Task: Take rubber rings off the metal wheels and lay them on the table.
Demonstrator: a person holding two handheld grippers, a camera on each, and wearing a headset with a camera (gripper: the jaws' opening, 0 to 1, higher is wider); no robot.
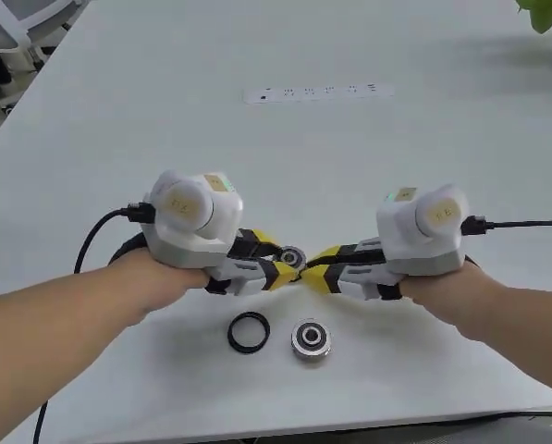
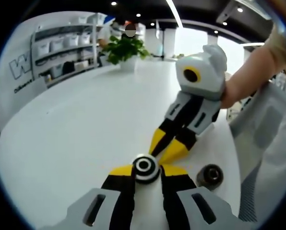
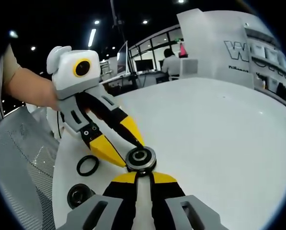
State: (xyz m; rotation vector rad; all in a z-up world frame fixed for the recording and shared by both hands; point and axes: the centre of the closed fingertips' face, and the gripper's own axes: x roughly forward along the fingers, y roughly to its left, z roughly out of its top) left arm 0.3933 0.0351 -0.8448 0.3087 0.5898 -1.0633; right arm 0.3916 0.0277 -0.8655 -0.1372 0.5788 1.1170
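Note:
A small metal wheel (image 1: 291, 257) with a black rubber ring around it hangs above the table between both grippers. My left gripper (image 1: 283, 270) comes in from the left and is shut on the wheel (image 2: 145, 167). From the right, my right gripper (image 1: 312, 271) is shut on the black rim of the same wheel (image 3: 141, 159). Nearer to me on the table lie a loose black rubber ring (image 1: 248, 332) and a bare metal wheel (image 1: 311, 339). The right gripper view has that ring (image 3: 87, 165) and bare wheel (image 3: 79, 194) at lower left.
The white table (image 1: 257, 157) stretches far ahead. A white power strip (image 1: 317, 92) lies on it at the back. A green plant (image 1: 545, 13) stands at the far right corner. Black cables (image 1: 95, 236) trail from both grippers. The table's front edge runs just below the ring.

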